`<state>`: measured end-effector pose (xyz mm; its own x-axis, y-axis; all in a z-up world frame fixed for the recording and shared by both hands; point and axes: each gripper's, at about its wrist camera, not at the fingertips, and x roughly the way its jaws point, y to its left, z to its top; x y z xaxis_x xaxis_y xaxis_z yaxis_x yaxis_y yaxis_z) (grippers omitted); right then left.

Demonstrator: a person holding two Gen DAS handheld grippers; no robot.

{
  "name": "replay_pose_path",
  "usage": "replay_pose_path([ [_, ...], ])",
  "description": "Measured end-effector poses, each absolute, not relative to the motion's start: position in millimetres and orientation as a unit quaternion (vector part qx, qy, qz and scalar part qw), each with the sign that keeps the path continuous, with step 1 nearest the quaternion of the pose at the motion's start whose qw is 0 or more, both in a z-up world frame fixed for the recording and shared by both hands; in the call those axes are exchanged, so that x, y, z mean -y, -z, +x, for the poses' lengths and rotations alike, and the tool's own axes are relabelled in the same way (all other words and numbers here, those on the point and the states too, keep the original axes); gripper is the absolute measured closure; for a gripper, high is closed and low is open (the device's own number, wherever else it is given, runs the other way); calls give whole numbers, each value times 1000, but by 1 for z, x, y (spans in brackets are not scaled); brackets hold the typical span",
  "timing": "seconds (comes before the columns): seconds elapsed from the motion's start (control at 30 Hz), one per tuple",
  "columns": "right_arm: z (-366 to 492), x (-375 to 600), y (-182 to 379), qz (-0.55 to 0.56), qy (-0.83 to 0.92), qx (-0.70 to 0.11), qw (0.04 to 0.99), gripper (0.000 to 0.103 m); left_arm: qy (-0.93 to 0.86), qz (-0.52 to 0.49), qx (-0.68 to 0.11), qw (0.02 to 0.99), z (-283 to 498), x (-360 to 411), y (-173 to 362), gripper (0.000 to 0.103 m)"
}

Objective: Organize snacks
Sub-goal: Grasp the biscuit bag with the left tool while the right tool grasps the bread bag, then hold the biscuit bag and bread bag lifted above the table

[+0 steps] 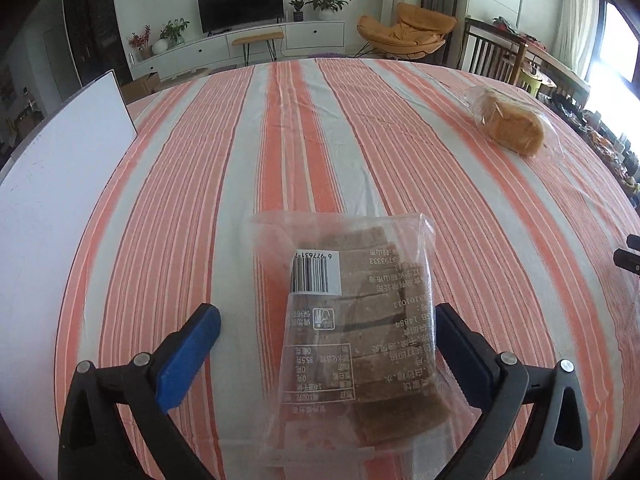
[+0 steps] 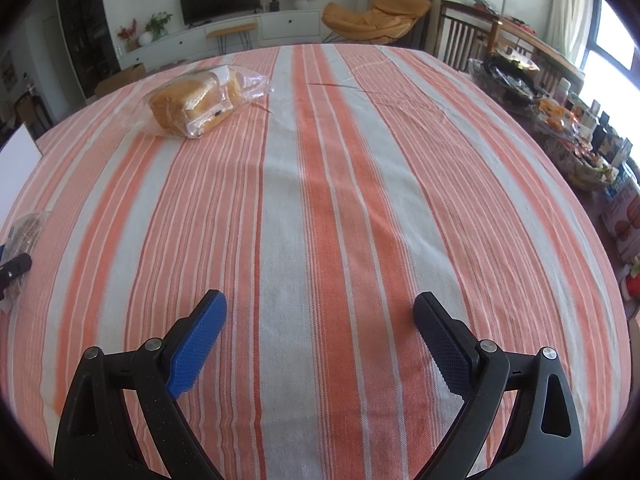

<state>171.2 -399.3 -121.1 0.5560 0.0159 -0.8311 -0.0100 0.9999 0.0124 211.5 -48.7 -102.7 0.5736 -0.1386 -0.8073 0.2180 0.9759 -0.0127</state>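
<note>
On the striped tablecloth [image 1: 360,140], a clear bag of brown slices [image 1: 352,320] lies between the wide-apart jaws of the left gripper [image 1: 328,320], untouched by either pad. Right gripper [image 2: 320,316] hangs spread over bare cloth, well apart from the bagged bread loaf [image 2: 196,108].

2 bread bags: 1 brown-slice pack [image 1: 352,320], 1 golden loaf [image 1: 514,128]; 2 tools.

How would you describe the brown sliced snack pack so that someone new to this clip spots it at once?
On the orange-and-white striped tablecloth, look nearest the camera, between the open fingers of the left tool. The clear pack of dark brown slices lies there, with a white barcode label. The only other bagged item, the golden bread loaf, lies farther off.
</note>
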Motion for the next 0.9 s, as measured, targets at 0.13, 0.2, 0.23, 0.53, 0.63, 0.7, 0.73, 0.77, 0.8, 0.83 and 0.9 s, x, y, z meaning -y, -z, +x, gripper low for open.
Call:
replay_pose_path([
  [0.13,219,378,73,-86,-104,-422,897,8,100,44,-450,886,211,48,103,0],
  [0.2,255,355,58,-158,-150,-428,877,8,101,44,-450,886,211,48,102,0],
  [0.23,274,343,57,-189,-171,-440,861,8,101,43,-450,886,211,48,102,0],
  [0.53,388,292,105,-291,-161,-488,807,8,101,42,-450,886,211,48,103,0],
  [0.63,405,303,118,-220,-156,-508,818,8,101,42,-450,886,211,47,103,0],
  [0.7,412,322,117,-113,-148,-523,832,15,101,42,-450,886,210,47,102,0],
  [0.73,412,333,116,-61,-138,-525,838,24,101,42,-450,886,210,47,102,0],
  [0.77,407,341,114,-21,-124,-520,845,28,101,42,-450,886,210,47,102,0],
  [0.8,400,346,112,7,-106,-515,851,28,101,42,-450,886,210,47,102,0],
  [0.83,391,350,112,30,-92,-512,854,29,101,42,-450,886,210,47,102,0],
  [0.9,364,354,110,76,-64,-510,854,29,101,42,-450,886,210,47,102,0],
])
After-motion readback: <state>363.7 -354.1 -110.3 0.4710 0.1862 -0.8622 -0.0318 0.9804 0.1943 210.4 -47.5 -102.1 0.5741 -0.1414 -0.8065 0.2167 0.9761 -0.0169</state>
